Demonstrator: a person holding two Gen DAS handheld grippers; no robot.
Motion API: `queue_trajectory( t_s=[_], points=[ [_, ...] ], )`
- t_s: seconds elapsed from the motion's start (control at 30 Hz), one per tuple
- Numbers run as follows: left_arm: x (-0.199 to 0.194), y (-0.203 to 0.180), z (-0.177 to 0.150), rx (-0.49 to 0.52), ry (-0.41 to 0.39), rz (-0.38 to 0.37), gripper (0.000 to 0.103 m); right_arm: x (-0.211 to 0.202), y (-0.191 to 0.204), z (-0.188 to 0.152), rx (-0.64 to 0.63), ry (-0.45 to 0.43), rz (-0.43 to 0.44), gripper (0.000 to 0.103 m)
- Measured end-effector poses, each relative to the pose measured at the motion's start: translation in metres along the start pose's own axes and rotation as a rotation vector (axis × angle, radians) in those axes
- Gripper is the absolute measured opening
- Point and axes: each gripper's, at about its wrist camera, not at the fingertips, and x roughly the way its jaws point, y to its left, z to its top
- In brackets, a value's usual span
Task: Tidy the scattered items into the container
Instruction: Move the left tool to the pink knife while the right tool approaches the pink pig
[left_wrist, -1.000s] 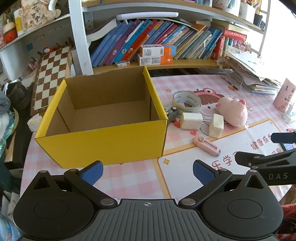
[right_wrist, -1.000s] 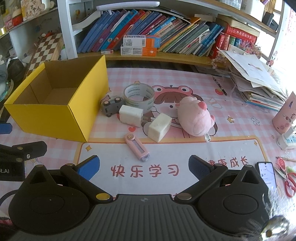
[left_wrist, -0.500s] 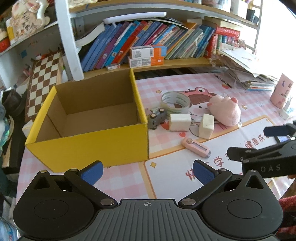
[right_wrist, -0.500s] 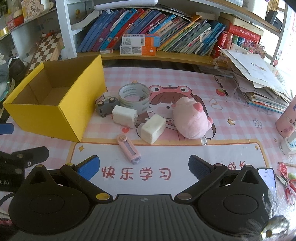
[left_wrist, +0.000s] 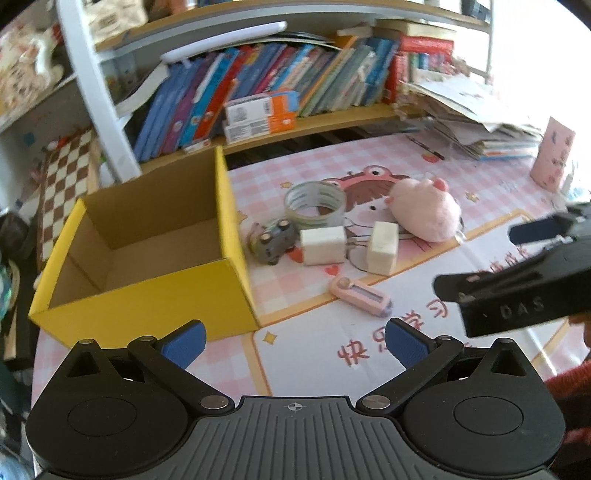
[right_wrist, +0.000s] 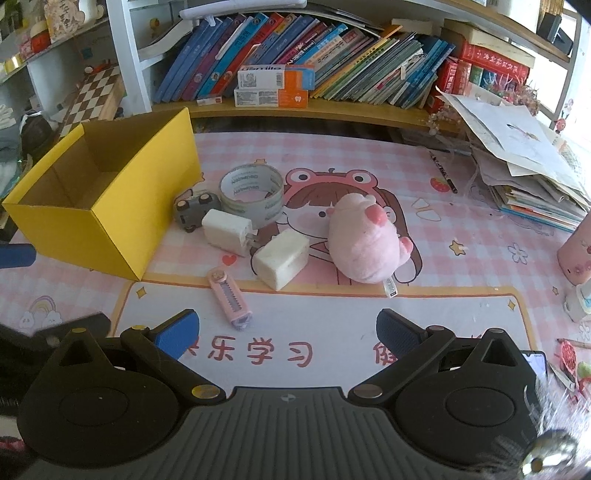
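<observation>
An empty yellow cardboard box (left_wrist: 155, 295) (right_wrist: 122, 206) stands open on the left of the pink desk mat. Right of it lie a grey toy car (left_wrist: 273, 242) (right_wrist: 194, 212), a tape roll (left_wrist: 316, 203) (right_wrist: 253, 194), a white charger (left_wrist: 322, 245) (right_wrist: 226, 232), a white block (left_wrist: 383, 248) (right_wrist: 281, 258), a pink plush pig (left_wrist: 424, 210) (right_wrist: 364, 240) and a pink utility knife (left_wrist: 360, 295) (right_wrist: 229, 299). My left gripper (left_wrist: 293, 341) is open, near the box's front corner. My right gripper (right_wrist: 286, 332) is open, just short of the knife and holding nothing.
A bookshelf (right_wrist: 332, 66) runs along the back of the desk. A pile of papers (right_wrist: 524, 162) fills the back right, a pink cup (right_wrist: 578, 251) stands at the right edge. A phone (right_wrist: 535, 365) and scissors lie at the near right. A chessboard (left_wrist: 62, 184) leans at the left.
The left gripper has swung right, so the box slid left in its view and the scattered items came to the centre. The right gripper moved forward, closer to the items.
</observation>
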Motion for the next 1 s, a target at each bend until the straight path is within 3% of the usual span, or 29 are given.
queue_trajectory(
  t_s=[0.17,0.3,0.4,0.47,0.6,0.77,1.0],
  points=[
    [0.004,-0.006,0.005,0.017,-0.001,0.018,0.103,0.005,-0.015,0.003,0.000,-0.034,0.003,0.103],
    [0.008,-0.012,0.011,0.119,-0.085,0.083,0.103,0.009,-0.029,0.005,-0.003,-0.088,-0.011,0.103],
    [0.020,-0.019,0.020,0.156,-0.101,0.087,0.103,0.014,-0.036,0.005,-0.043,-0.150,-0.043,0.103],
    [0.030,-0.022,0.026,0.132,-0.088,0.051,0.103,0.017,-0.041,0.006,-0.063,-0.178,-0.052,0.103],
    [0.052,-0.032,0.036,0.113,0.018,-0.044,0.103,0.023,-0.050,0.006,-0.068,-0.200,-0.059,0.103],
    [0.068,-0.037,0.033,0.118,0.090,-0.078,0.103,0.032,-0.061,0.005,-0.027,-0.179,-0.070,0.103],
    [0.088,-0.038,0.032,0.086,0.128,-0.145,0.103,0.043,-0.070,0.005,0.005,-0.127,-0.046,0.103]
  ],
)
